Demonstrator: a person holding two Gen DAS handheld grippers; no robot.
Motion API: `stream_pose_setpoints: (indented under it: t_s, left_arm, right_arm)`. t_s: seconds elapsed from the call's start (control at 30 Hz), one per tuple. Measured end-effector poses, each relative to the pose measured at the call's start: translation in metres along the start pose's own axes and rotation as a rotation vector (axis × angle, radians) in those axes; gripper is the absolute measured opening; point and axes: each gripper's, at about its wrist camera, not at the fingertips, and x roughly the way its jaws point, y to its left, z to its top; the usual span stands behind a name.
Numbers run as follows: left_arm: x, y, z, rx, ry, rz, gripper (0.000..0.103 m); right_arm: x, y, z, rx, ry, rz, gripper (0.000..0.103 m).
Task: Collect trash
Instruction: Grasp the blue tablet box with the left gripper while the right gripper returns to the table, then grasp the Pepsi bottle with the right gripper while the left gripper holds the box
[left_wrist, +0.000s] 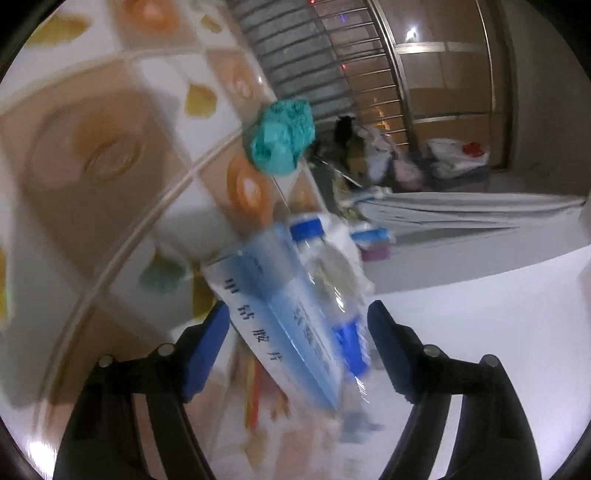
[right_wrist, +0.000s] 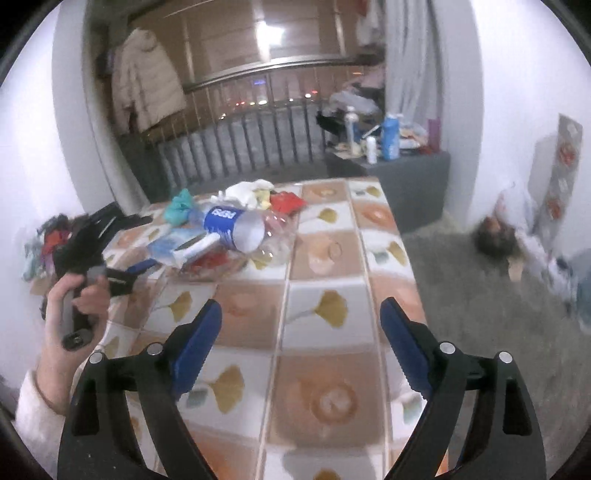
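A heap of trash lies on the tiled table (right_wrist: 321, 354) at its far left: a clear bottle with a blue label (right_wrist: 236, 227), a light blue carton (right_wrist: 173, 242), a teal crumpled wad (right_wrist: 179, 208), white paper (right_wrist: 245, 192) and a red wrapper (right_wrist: 286, 202). In the left wrist view my left gripper (left_wrist: 299, 332) is open with its jaws either side of the blue carton (left_wrist: 280, 317) and the bottle (left_wrist: 340, 295); the teal wad (left_wrist: 282, 138) lies beyond. My right gripper (right_wrist: 301, 328) is open and empty over the table's near part. The left gripper (right_wrist: 136, 271) shows at the heap's left edge.
A dark low cabinet (right_wrist: 413, 173) with bottles stands behind the table at the right. A railing (right_wrist: 236, 144) and a hanging coat (right_wrist: 147, 77) are at the back. Grey carpet (right_wrist: 480, 295) with a doll (right_wrist: 496, 236) lies to the right.
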Motion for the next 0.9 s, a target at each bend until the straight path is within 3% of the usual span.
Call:
stream_pose_setpoints:
  t_s: [0.2,0.3,0.33,0.37,0.4,0.47,0.6,0.8,0.9]
  left_arm:
    - [0.028,-0.019,0.006,0.127,-0.007,0.193,0.075]
    - [0.033,-0.020,0.005,0.213,0.004,0.198,0.074]
    - [0.033,-0.019,0.002,0.251,0.005,0.205,0.072]
    - [0.031,-0.018,-0.002,0.281,0.001,0.227,0.054]
    - [0.031,-0.014,-0.003,0.292,0.007,0.230,0.045]
    - [0.034,-0.008,0.000,0.248,0.059,0.139,0.040]
    - [0.023,-0.001,0.004,0.229,0.113,0.068,0.036]
    - [-0.022,-0.008,0.005,0.280,0.070,0.041,0.034]
    - [-0.032,-0.015,0.010,0.299,0.058,0.074,0.034]
  right_arm:
    - [0.028,0.014,0.017,-0.080,0.022,-0.016,0.083]
    - [0.033,0.024,0.023,-0.136,0.021,-0.024,0.084]
    - [0.035,0.026,0.025,-0.152,0.021,-0.025,0.087]
    - [0.038,0.029,0.027,-0.167,0.024,-0.022,0.088]
    - [0.042,0.032,0.030,-0.180,0.030,-0.017,0.088]
    - [0.048,0.037,0.035,-0.200,0.046,-0.008,0.089]
    - [0.071,0.058,0.052,-0.308,0.079,0.008,0.089]
    - [0.107,0.097,0.080,-0.504,0.125,0.033,0.093]
    - [0.134,0.116,0.090,-0.572,0.189,0.056,0.093]
